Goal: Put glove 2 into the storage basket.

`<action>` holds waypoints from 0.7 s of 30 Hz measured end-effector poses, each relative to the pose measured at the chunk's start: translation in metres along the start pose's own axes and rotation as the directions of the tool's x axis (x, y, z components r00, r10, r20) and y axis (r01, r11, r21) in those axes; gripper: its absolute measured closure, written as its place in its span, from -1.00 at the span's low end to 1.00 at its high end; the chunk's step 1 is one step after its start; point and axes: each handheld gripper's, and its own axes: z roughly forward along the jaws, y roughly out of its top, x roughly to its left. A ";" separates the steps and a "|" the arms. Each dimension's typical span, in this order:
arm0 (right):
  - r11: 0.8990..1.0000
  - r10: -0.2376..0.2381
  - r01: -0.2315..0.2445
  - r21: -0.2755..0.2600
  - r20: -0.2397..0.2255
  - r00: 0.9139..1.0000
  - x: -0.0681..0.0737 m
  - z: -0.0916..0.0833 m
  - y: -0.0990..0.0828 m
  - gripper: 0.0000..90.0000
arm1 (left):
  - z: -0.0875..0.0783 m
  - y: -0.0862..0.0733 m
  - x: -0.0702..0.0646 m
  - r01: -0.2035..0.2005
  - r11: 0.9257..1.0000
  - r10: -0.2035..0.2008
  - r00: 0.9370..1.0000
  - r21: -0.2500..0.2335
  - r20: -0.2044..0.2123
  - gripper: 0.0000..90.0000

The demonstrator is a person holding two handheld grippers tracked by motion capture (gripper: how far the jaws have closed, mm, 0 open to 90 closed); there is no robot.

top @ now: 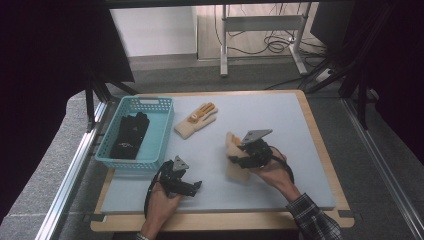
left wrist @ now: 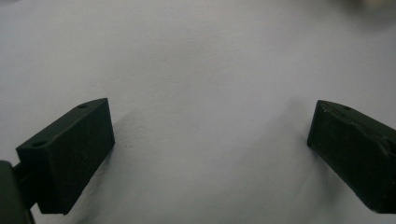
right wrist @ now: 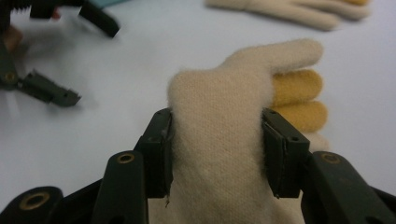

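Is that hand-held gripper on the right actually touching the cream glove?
Touching: in the right gripper view, the right hand-held gripper has both jaws pressed against the cream glove.

The right gripper pressed its jaws against both sides of a cream glove with yellow fingertips. Beyond the jaws lay a second cream glove on the pale surface; the left gripper showed at upper left.
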 end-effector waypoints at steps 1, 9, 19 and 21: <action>1.000 -0.016 0.016 0.011 -0.007 1.000 0.005 0.007 -0.001 0.10 | 0.000 0.000 0.000 0.000 1.000 0.000 1.000 0.000 0.001 -0.98; 0.999 -0.029 0.031 0.025 -0.059 0.998 0.023 0.030 -0.013 -0.26 | 0.000 0.000 0.000 -0.002 1.000 0.002 1.000 0.002 0.001 -0.98; 0.990 0.138 -0.138 -0.003 0.058 0.989 -0.027 0.004 -0.026 0.28 | 0.000 0.000 0.000 0.001 1.000 -0.001 1.000 0.003 0.001 -0.98; 0.987 0.163 -0.163 -0.008 0.065 0.985 -0.034 0.004 -0.029 0.37 | 0.000 0.000 0.000 0.001 1.000 -0.001 1.000 0.003 0.001 -0.98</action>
